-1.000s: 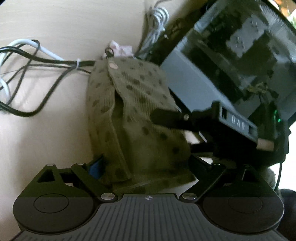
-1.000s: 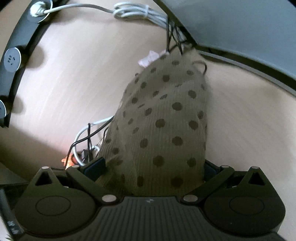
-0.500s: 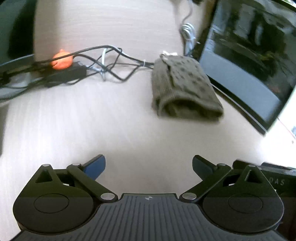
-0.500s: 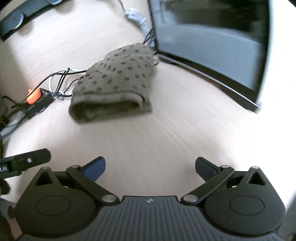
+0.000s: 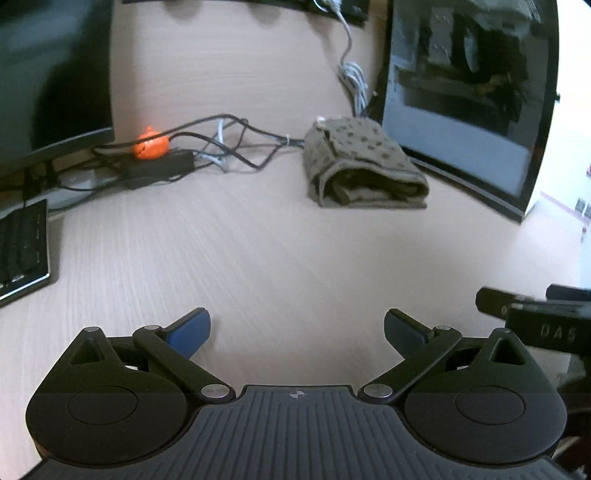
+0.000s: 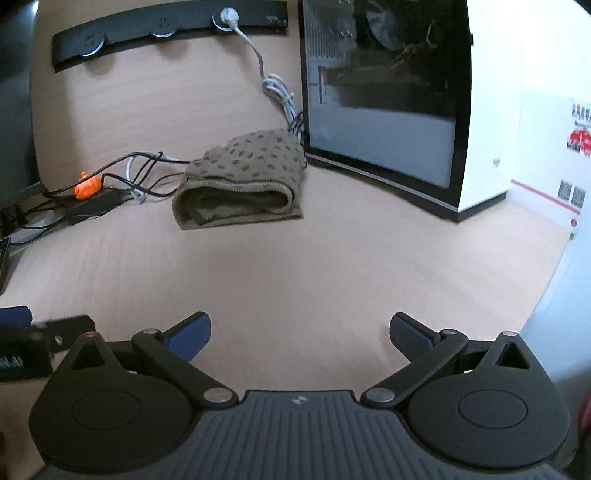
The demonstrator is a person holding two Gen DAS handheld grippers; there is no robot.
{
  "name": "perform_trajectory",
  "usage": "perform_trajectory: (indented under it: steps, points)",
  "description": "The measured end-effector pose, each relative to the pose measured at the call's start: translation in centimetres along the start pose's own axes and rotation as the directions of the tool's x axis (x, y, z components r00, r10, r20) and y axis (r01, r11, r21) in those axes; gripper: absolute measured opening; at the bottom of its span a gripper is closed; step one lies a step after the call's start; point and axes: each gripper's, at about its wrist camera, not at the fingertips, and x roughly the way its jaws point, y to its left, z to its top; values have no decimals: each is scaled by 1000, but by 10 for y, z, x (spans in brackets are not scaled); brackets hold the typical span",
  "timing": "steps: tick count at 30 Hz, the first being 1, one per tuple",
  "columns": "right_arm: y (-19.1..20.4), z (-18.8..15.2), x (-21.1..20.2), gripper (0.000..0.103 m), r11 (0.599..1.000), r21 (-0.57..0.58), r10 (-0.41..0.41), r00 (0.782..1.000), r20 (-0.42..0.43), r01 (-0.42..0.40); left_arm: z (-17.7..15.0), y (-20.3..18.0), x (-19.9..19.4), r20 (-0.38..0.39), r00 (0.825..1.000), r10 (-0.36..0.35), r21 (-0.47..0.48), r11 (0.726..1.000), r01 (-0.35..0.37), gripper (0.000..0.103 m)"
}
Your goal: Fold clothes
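An olive polka-dot garment [image 5: 364, 166] lies folded into a compact bundle on the light wooden desk [image 5: 258, 251], far from both grippers, beside a computer case. In the right wrist view the same garment [image 6: 243, 181] shows its open folded end toward me. My left gripper [image 5: 297, 328] stands wide open over bare desk, nothing between its blue pads. My right gripper [image 6: 300, 330] is open too, and empty. Part of the right gripper [image 5: 539, 321] shows at the right edge of the left wrist view.
A glass-sided computer case [image 6: 384, 92] stands right of the garment. Tangled black and white cables [image 5: 221, 144] and an orange object [image 5: 151, 147] lie to its left. A monitor [image 5: 48, 74] and keyboard [image 5: 22, 247] sit at far left; a power strip [image 6: 162, 26] runs along the back.
Both grippers let go of the garment and drew back across the desk. The folded garment, close up between the fingers a second ago, now lies far off beside the computer case.
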Motion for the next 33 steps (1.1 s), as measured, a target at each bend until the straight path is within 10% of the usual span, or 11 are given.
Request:
perform_trajectory:
  steps: [33]
  points:
    - [4,-14,-7,103,1000,7,18,999,-39,-17,-2,11,3,-22,999,-23,-56,998,22,102]
